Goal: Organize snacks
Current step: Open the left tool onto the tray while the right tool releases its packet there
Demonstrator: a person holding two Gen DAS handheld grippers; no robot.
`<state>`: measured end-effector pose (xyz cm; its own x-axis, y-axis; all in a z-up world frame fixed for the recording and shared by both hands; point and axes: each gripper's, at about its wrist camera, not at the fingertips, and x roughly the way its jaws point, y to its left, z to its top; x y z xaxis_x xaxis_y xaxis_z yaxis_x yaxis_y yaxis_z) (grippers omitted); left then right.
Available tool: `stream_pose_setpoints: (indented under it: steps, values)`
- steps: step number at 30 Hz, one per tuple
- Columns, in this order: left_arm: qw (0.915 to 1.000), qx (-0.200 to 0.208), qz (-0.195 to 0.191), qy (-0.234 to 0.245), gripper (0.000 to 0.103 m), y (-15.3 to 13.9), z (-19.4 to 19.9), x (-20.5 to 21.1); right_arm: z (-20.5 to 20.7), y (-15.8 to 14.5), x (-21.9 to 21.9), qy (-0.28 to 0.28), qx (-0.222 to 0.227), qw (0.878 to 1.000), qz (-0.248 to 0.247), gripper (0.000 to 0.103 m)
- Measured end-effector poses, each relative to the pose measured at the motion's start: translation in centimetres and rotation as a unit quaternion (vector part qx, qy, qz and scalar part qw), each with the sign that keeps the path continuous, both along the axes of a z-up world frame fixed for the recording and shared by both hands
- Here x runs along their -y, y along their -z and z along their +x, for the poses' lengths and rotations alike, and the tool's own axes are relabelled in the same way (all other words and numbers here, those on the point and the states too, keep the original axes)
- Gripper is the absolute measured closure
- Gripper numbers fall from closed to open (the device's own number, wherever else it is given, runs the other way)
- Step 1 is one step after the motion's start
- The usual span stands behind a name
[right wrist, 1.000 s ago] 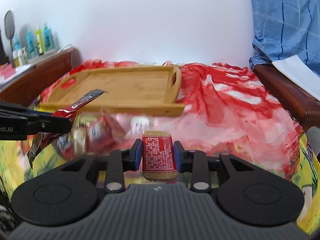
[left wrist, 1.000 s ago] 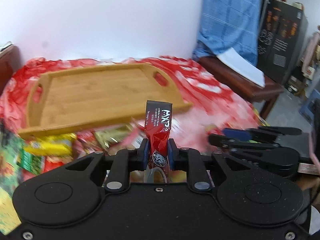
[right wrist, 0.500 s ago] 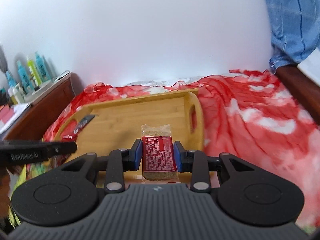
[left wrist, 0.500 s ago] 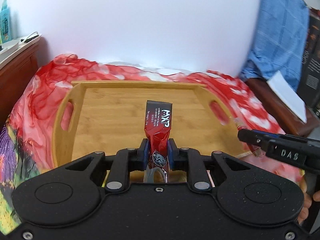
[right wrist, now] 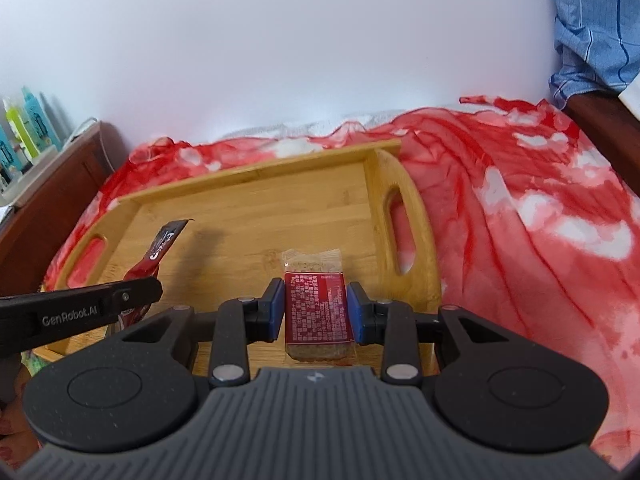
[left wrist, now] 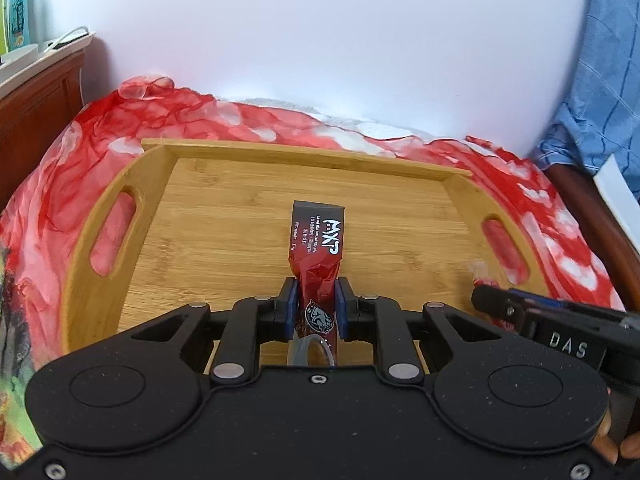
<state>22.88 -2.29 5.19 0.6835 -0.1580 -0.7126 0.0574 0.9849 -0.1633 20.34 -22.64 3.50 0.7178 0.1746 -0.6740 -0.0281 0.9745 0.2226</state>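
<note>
My left gripper (left wrist: 316,300) is shut on a dark red stick sachet (left wrist: 317,240) with white lettering, held over the near middle of the bamboo tray (left wrist: 240,216). My right gripper (right wrist: 316,308) is shut on a red-labelled cereal bar in clear wrap (right wrist: 316,304), held over the tray's near right part (right wrist: 280,208). The left gripper and its sachet (right wrist: 162,248) also show at the left of the right wrist view. The right gripper's arm (left wrist: 560,328) shows at the right of the left wrist view. The tray holds nothing else that I can see.
The tray lies on a red and white cloth (right wrist: 520,208) over the bed, against a white wall. A wooden cabinet (left wrist: 36,96) with bottles stands at the left. A blue checked cloth (left wrist: 608,80) hangs at the right. Colourful packets (left wrist: 12,360) peek at the lower left.
Both grippers have moved forward from the snack pile to above the tray, each keeping its snack. The tray now fills both views.
</note>
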Motion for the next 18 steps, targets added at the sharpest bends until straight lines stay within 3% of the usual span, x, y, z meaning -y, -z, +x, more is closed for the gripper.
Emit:
stream_pose_setpoints:
  steps: [9, 13, 15, 16, 18]
  values:
    - [1.0000, -0.003, -0.002, -0.008, 0.085, 1.6, 1.3, 0.6, 0.2, 1.2, -0.2, 0.009, 0.008, 1.000, 0.006, 0.064]
    - [1.0000, -0.002, 0.007, 0.001, 0.084, 1.6, 1.1, 0.9, 0.3, 1.0, -0.3, 0.002, 0.010, 1.000, 0.007, 0.052]
    - [1.0000, 0.001, 0.008, 0.006, 0.074, 1.1, 0.8, 0.8, -0.1, 0.6, -0.1, -0.001, 0.015, 1.000, 0.008, 0.040]
    - [0.9999, 0.004, 0.009, 0.009, 0.062, 0.8, 0.5, 0.7, -0.3, 0.4, 0.0, -0.002, 0.019, 1.000, 0.008, 0.038]
    - [0.9997, 0.014, 0.016, 0.012, 0.054, 0.1, -0.3, 0.5, -1.0, -0.2, 0.1, -0.003, 0.027, 1.000, 0.007, 0.038]
